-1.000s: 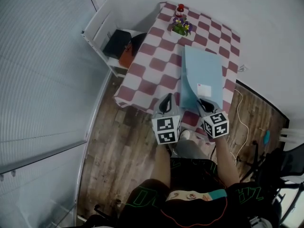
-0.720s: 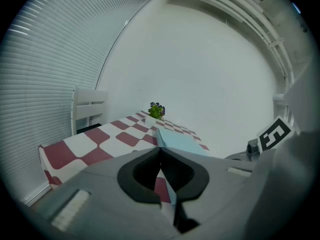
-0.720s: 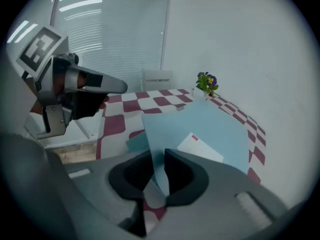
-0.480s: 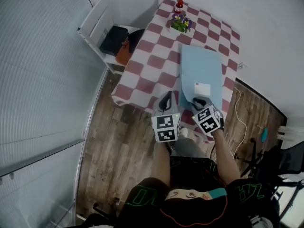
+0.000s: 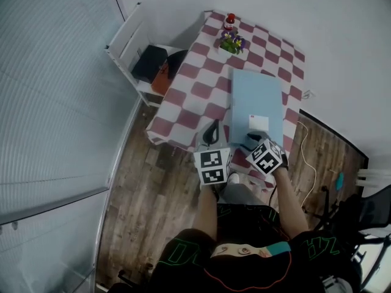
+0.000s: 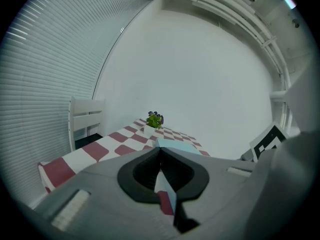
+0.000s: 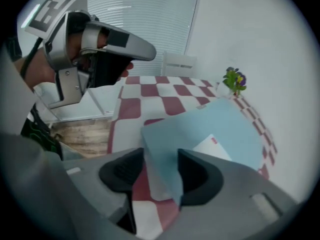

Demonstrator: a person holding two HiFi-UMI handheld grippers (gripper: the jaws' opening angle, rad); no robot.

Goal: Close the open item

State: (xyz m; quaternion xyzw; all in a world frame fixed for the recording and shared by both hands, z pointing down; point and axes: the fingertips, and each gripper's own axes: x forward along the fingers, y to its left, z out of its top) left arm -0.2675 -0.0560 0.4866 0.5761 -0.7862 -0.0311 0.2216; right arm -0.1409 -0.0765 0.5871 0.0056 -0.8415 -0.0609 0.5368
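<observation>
A light blue folder (image 5: pixel 256 102) with a white label (image 5: pixel 258 122) lies on the red-and-white checked table (image 5: pixel 195 72), its cover down almost flat. My right gripper (image 5: pixel 252 140) points steeply down at the folder's near edge. Its jaws have just been opening. In the right gripper view the right gripper (image 7: pixel 160 176) stands open, and the cover's near corner (image 7: pixel 160 149) sits loose between the pads. My left gripper (image 5: pixel 212 133) hovers at the table's front edge, left of the folder. In its own view the left gripper (image 6: pixel 160 151) is shut on nothing.
A small potted plant (image 5: pixel 232 41) and a red bottle (image 5: pixel 230 21) stand at the table's far end. A white chair (image 5: pixel 131 38) with a black bag (image 5: pixel 149 65) sits to the table's left. A white cable (image 5: pixel 311 157) lies on the wooden floor at the right.
The folder's raised cover has come down nearly flat. My right gripper sank, rolled and opened its jaws off the cover. The left gripper has stayed put.
</observation>
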